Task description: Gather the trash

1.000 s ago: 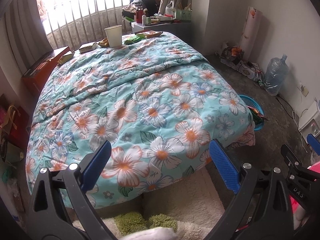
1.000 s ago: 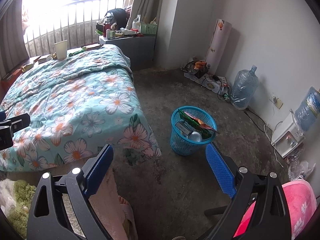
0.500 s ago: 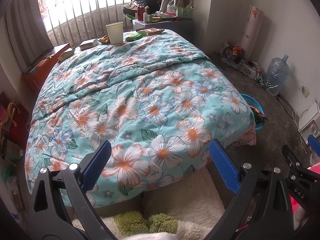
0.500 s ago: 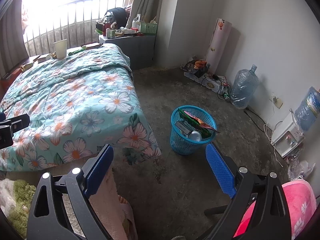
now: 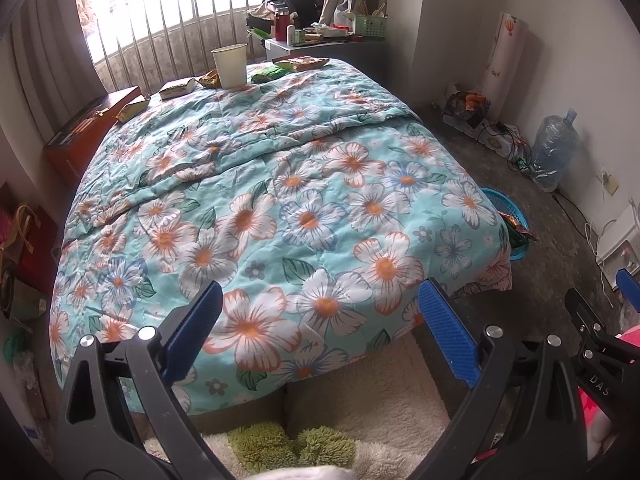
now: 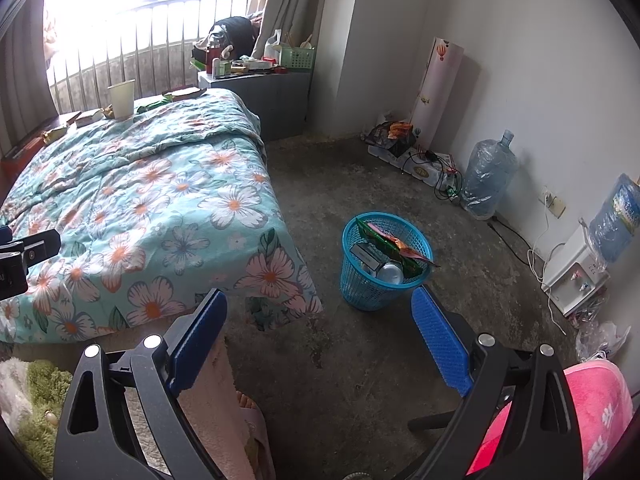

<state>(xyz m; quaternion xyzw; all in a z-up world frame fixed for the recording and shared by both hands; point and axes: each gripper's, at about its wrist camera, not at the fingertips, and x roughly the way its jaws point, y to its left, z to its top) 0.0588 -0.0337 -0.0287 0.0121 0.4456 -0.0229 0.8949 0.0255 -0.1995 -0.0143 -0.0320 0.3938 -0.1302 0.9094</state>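
At the foot of the bed: left gripper point(image 5: 318, 330) and right gripper point(image 6: 318, 336), both spread and carrying nothing. Beside the bed, a blue plastic mesh basket point(image 6: 386, 262) is already holding wrappers and a can (partly done). Far across the floral quilt point(image 5: 280, 200), a white paper cup point(image 5: 229, 65) and snack packets point(image 5: 298, 65) are waiting.

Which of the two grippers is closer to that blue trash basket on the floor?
Right. The right gripper hangs open just short of the blue basket, while the left gripper faces the bed's foot, the basket off to its right.
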